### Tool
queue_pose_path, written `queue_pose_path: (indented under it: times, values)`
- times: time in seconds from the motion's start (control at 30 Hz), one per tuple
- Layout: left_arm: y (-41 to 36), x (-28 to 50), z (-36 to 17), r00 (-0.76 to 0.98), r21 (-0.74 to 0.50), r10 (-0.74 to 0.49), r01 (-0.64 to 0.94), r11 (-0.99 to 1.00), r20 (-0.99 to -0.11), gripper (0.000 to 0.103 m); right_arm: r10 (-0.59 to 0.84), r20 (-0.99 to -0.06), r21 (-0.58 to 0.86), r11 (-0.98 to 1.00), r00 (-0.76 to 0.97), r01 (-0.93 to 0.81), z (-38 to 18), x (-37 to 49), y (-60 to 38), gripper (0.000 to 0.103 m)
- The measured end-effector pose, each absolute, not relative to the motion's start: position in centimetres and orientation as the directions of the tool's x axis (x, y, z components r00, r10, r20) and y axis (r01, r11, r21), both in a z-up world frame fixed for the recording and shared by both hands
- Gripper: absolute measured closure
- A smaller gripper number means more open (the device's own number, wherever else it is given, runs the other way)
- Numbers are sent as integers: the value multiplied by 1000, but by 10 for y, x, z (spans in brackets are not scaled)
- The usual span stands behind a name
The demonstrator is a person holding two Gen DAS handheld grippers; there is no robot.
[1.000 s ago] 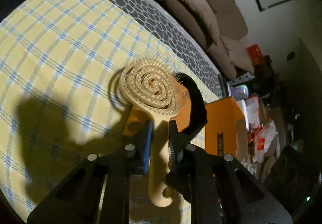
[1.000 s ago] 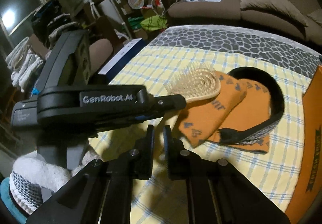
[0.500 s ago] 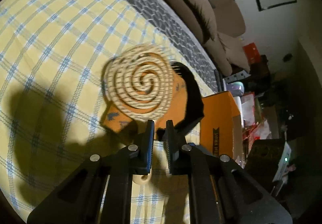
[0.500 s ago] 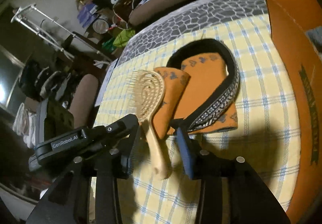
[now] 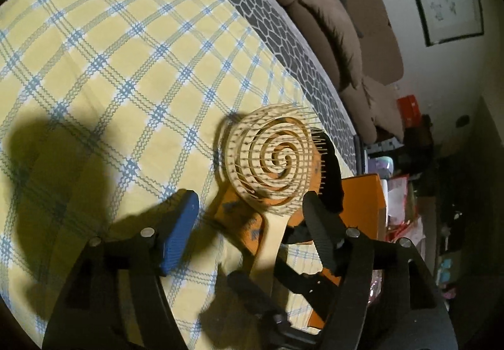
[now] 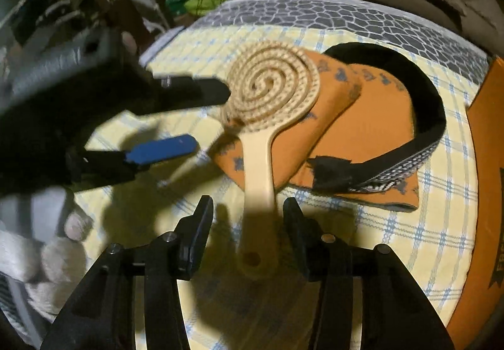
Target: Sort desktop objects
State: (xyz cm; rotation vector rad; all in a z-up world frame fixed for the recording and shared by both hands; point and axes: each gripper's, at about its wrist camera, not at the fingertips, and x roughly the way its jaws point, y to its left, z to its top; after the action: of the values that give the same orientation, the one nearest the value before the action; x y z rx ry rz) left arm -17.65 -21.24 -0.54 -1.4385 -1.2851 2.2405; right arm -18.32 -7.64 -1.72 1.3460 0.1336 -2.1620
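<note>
The cream spiral hairbrush (image 6: 272, 88) has its round head over the folded orange cloth (image 6: 356, 129) on the yellow-checked counter (image 5: 94, 66), its handle running back between the right gripper (image 6: 247, 221) jaws, which stand wide apart either side of it without touching. The left gripper (image 5: 249, 217) is also spread wide and holds nothing, its blue-padded finger to one side of the brush head. A black headband (image 6: 419, 104) curves over the cloth beside an orange box (image 6: 485, 192)
</note>
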Motion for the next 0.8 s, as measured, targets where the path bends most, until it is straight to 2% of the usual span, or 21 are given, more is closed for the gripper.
queue_pose_path:
  times: [0.03, 0.1, 0.13, 0.23, 0.37, 0.47, 0.6, 0.73, 0.8]
  values:
    - [-212, -178, -7, -512, -744, 561, 279, -607, -650, 35, -416, -852, 203, -822, -318, 532, -20, -183, -79, 58]
    - [-211, -180, -11, -509, -746, 565, 277, -606, -649, 29, -402, -858, 174, -813, -320, 556, -24, -180, -84, 79]
    - [-213, -180, -12, -509, -748, 568, 278, -602, -646, 26, -392, -860, 155, -810, -326, 566, -25, -179, -85, 80]
    - [-213, -183, -16, -510, -760, 580, 276, -588, -635, 25, -415, -853, 168, -792, -316, 587, -24, -177, -85, 82]
    - [-217, -183, -19, -517, -772, 589, 277, -571, -621, 25, -550, -805, 335, -730, -221, 595, -18, -179, -74, 85]
    - [-220, -182, -23, -524, -787, 598, 289, -546, -607, 31, -589, -787, 387, -704, -186, 596, -15, -179, -69, 85]
    - [-223, -183, -27, -526, -804, 615, 293, -517, -588, 30, -633, -761, 446, -667, -139, 597, -14, -180, -62, 85]
    - [-228, -184, -33, -544, -839, 639, 314, -445, -543, 23, -666, -735, 480, -645, -128, 595, -8, -176, -60, 85]
    - [-228, -186, -34, -548, -850, 650, 311, -425, -526, 19, -713, -691, 550, -623, -116, 556, -6, -181, -53, 86]
